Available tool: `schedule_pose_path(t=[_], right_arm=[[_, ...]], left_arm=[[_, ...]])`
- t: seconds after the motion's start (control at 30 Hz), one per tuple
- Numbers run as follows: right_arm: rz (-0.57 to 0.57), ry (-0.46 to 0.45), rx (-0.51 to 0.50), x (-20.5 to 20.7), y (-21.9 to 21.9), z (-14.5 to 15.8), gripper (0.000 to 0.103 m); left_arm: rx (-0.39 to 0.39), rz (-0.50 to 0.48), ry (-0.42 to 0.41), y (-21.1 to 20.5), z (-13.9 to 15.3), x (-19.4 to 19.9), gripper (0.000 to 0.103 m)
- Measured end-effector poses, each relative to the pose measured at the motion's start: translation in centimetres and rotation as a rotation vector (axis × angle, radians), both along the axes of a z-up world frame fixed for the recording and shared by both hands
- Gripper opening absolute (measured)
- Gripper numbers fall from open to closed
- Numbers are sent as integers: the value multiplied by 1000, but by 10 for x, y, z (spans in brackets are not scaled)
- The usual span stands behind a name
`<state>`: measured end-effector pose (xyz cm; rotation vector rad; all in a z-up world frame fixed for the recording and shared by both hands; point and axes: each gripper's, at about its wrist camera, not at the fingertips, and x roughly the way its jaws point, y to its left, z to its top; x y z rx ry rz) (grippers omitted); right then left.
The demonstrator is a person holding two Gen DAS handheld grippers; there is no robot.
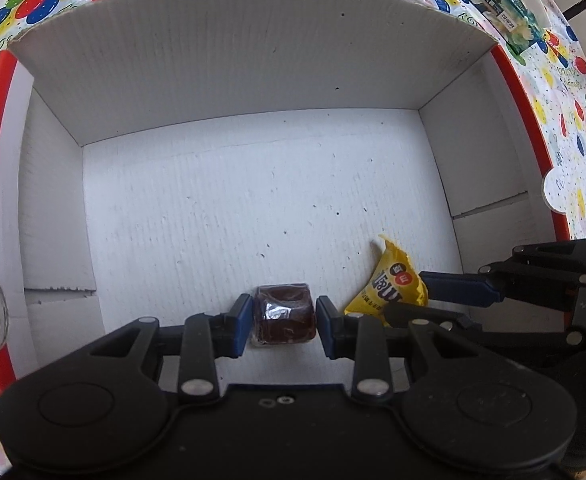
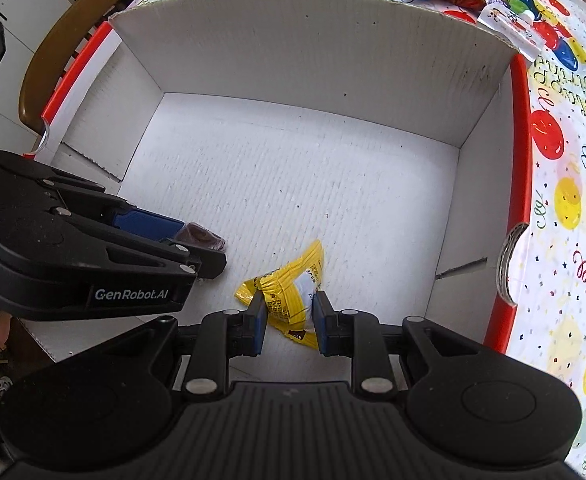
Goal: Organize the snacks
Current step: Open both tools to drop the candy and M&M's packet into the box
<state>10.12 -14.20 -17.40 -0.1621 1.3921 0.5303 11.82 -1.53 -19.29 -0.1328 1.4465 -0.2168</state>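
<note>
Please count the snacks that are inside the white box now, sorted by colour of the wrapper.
Brown, clear-wrapped snack, between the left gripper fingers: 1
Yellow packet, between the right gripper fingers: 1
Total inside the box: 2

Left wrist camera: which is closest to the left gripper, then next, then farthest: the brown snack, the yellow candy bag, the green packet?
1. Brown snack: between the left gripper's fingers, inside the box.
2. Yellow candy bag: just to the right, on the box floor.
3. Green packet: outside the box, far right on the balloon tablecloth.
</note>
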Motion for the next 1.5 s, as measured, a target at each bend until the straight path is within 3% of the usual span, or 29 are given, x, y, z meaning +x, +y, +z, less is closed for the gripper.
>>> schedule_pose_path(t=[0.13,0.3,0.5,0.6,0.67,0.87,1.0,1.17,1.27,1.43,1.5], right_arm=[[-8,0,1,2,0,0,24],[-6,1,5,2,-2,2,24],[-7,-24,26,-1,-8,15,26],[-13,-46,39,-2,-12,26,38],[-16,-75,43,-6,-13,35,54],[-24,-140,65,-11,-17,64,59],[-39,-188,82,-14,-23,83,65],[-76,-239,97,-9,-31,106,68],[-109,-268,112,-2,-42,119,75],[-157,-319,123,22,-61,140,78],[-166,-336,127,34,-68,146,81]], left_arm=[[-3,5,0,2,0,-1,36],[-2,18,-11,6,1,-2,54],[-25,19,-38,11,16,-6,56],[-28,4,-80,14,31,-10,62],[-27,-3,-107,16,40,-12,62],[-39,-13,-173,19,66,-20,63],[-46,-14,-232,20,85,-22,74],[-46,-13,-302,21,108,-19,80],[-7,-18,-365,19,122,-16,84],[37,-8,-441,19,141,-2,90],[54,-3,-468,17,146,6,98]])
